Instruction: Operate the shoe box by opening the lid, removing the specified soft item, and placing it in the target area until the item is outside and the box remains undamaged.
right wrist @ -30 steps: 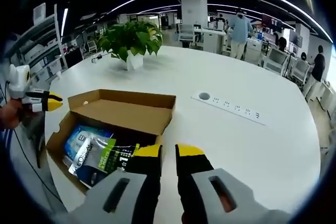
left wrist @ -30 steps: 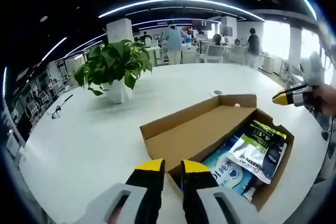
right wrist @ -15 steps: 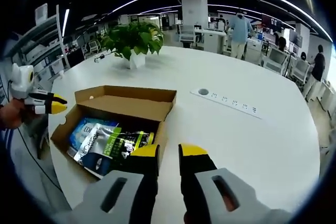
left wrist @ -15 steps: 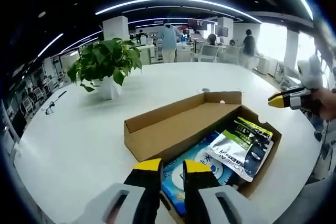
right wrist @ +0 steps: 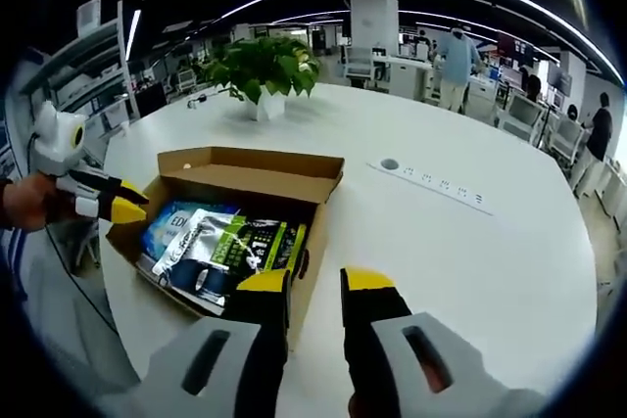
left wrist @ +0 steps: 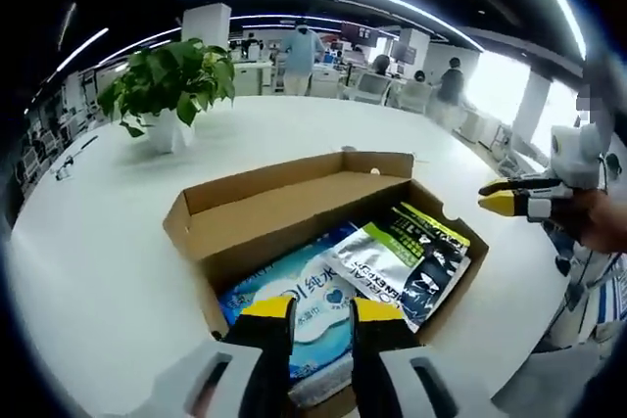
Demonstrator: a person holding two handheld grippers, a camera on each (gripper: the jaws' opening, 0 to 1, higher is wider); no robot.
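Observation:
The cardboard shoe box (left wrist: 191, 234) lies on the white table with its lid (left wrist: 294, 205) folded back. Inside, a blue wipes pack (left wrist: 294, 293) lies under a silver, green and black pouch (left wrist: 407, 261). My left gripper (left wrist: 321, 315) hovers over the box's near end above the blue pack, its jaws narrowly open with nothing between them. My right gripper (left wrist: 505, 203) hangs in the air past the box's right end. In the right gripper view, the right gripper (right wrist: 313, 286) stands narrowly open by the box (right wrist: 245, 171) wall, beside the pouch (right wrist: 240, 242); the left gripper (right wrist: 122, 205) is at the far end.
A potted plant (left wrist: 167, 85) stands behind the box on the round white table (left wrist: 78, 242). A socket strip (right wrist: 436, 186) is set into the tabletop right of the box. A hand (left wrist: 600, 220) holds the right gripper. People stand at desks far behind.
The left gripper has come forward over the box's near end, above the blue pack. The right gripper has edged closer to the box wall. Box and contents lie as before.

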